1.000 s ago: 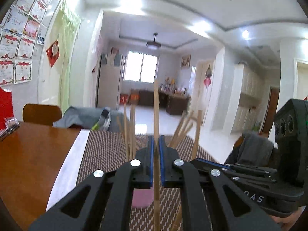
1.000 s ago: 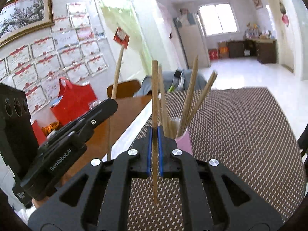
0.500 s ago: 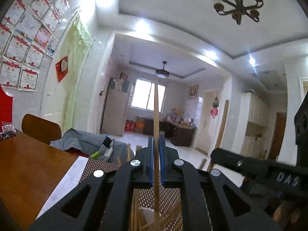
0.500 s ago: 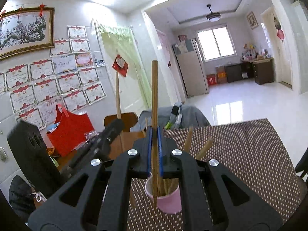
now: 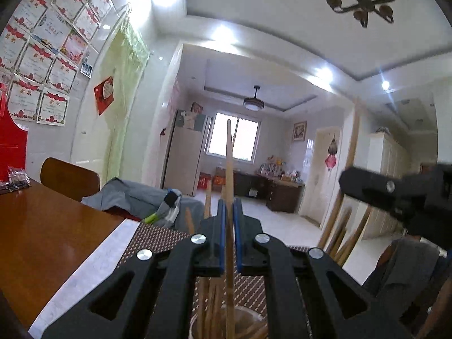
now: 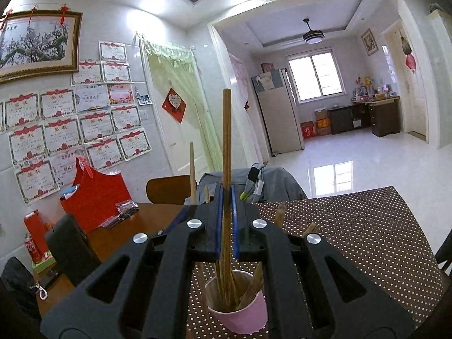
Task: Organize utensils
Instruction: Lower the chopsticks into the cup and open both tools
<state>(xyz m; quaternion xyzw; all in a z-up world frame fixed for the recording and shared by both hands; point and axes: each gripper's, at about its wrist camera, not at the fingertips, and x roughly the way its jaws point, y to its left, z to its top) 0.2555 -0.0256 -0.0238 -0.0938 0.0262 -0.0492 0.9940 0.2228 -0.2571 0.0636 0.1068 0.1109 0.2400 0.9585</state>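
In the left wrist view my left gripper (image 5: 229, 207) is shut on an upright wooden chopstick (image 5: 229, 163). Its lower end reaches into a cup (image 5: 195, 325) that holds several other chopsticks. My right gripper (image 5: 356, 180) comes in from the right, blurred. In the right wrist view that gripper (image 6: 226, 195) is shut on a darker chopstick (image 6: 226, 141). This chopstick's lower end stands inside the pink cup (image 6: 243, 316) right below the fingers. The left gripper's chopstick (image 6: 192, 166) rises just to the left.
The cup stands on a brown dotted placemat (image 6: 353, 240) on a wooden table (image 5: 42, 240). A red bag (image 6: 96, 195) and small packets lie at the far left. A chair (image 6: 166, 189) with grey clothes (image 6: 271, 183) stands behind the table.
Both grippers have tipped up from looking down at the mat to looking level. The cup, ahead of them before, is now under their fingers with both held chopsticks' ends in it.
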